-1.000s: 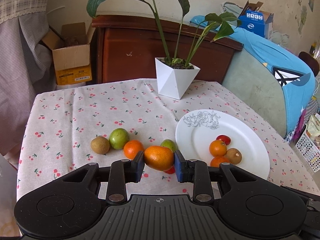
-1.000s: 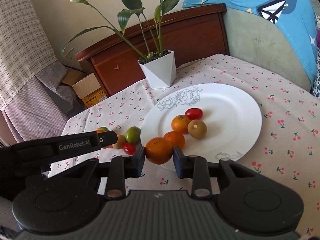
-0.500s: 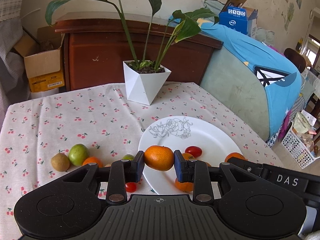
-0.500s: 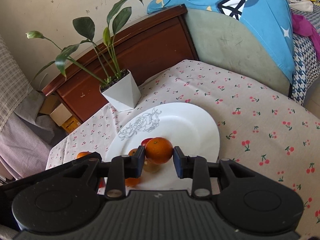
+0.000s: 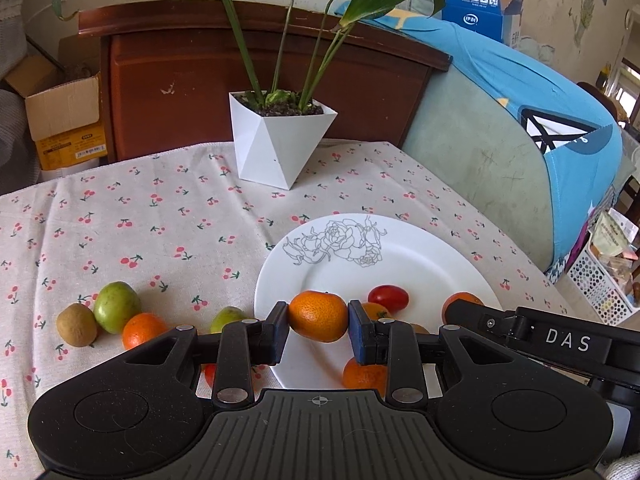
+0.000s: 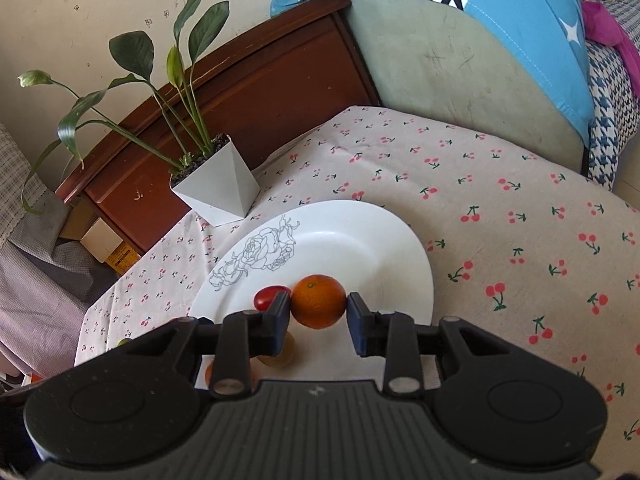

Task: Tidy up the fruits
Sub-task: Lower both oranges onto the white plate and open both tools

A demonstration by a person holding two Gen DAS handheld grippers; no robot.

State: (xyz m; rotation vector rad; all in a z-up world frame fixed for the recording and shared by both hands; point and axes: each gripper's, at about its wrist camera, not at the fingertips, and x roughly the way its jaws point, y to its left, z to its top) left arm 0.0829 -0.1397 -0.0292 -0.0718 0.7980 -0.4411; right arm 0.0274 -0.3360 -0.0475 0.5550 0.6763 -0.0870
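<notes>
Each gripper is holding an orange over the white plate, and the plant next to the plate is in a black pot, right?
Nearly. The plant's pot is white, not black; the left wrist view shows it clearly behind the white plate. The rest holds: the left gripper and the right gripper each hold an orange over the plate.

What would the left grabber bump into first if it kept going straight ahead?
Probably the white plate. The left gripper, shut on an orange, points across it toward the red tomato. Depth is unclear; if it is high enough, the white plant pot comes next.
</notes>
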